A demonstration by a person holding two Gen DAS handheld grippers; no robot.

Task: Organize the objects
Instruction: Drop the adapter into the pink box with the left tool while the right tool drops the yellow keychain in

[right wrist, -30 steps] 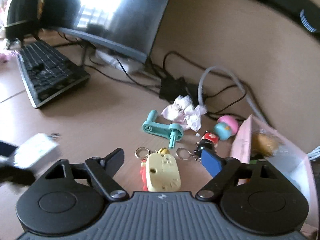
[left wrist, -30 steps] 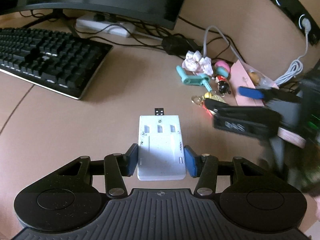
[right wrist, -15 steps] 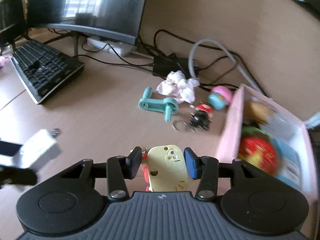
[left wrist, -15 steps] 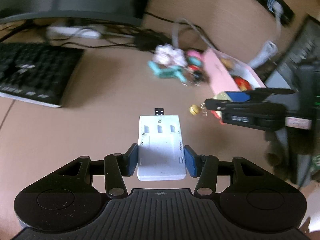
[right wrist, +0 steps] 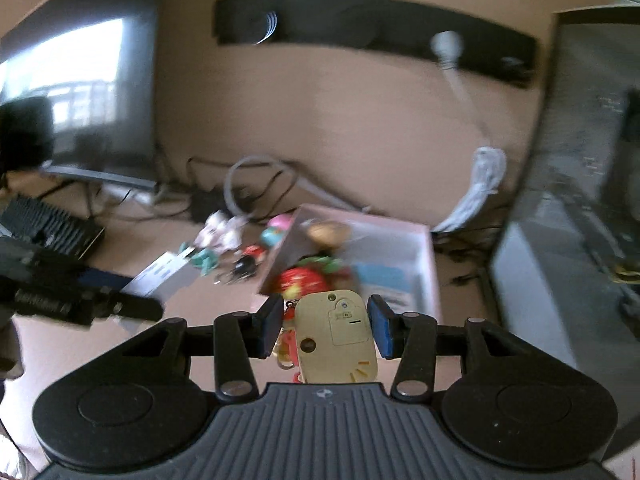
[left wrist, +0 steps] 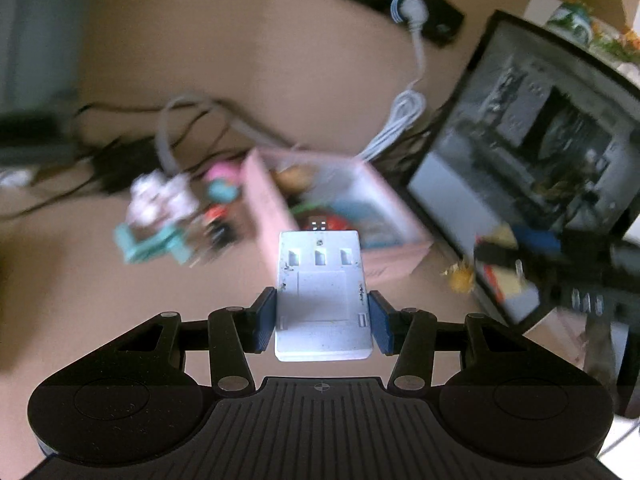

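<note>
Two held objects above the desk, before the pink box.
The white hub (left wrist: 322,296) is clamped in the left tool (left wrist: 322,322); the yellow keychain toy (right wrist: 335,336) sits gripped in the right tool (right wrist: 326,330), whose jaws have just closed on it. Beyond both, the pink box (right wrist: 426,264) rests on the desk (left wrist: 80,280), blurred trinkets (left wrist: 168,216) just left of it.

No legible text, labels, numbers anywhere (frames heavily motion-blurred).
</note>
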